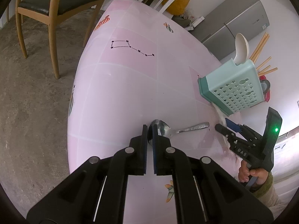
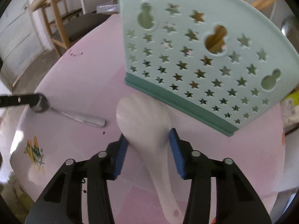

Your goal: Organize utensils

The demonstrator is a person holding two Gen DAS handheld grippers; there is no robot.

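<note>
A metal spoon point(image 1: 186, 129) lies on the pink table point(image 1: 121, 85). My left gripper point(image 1: 149, 128) is shut on the rim of its bowl, and this gripper's tip point(image 2: 35, 98) shows at the right wrist view's left edge, over the bowl of the metal spoon point(image 2: 74, 115). A white ceramic spoon point(image 2: 143, 123) lies bowl-down against the base of the mint utensil holder point(image 2: 196, 56). My right gripper point(image 2: 148, 138) straddles it, blue pads point(image 2: 121, 149) against the bowl's sides. The left wrist view shows my right gripper point(image 1: 223, 124) beside the holder point(image 1: 233, 87).
The holder contains another white spoon point(image 1: 241, 46) and several wooden chopsticks point(image 1: 261, 44). A wooden chair point(image 1: 56, 5) stands past the table's far left edge. A silver fridge point(image 1: 239, 20) is behind the holder. A person's hand point(image 1: 248, 173) grips the right tool.
</note>
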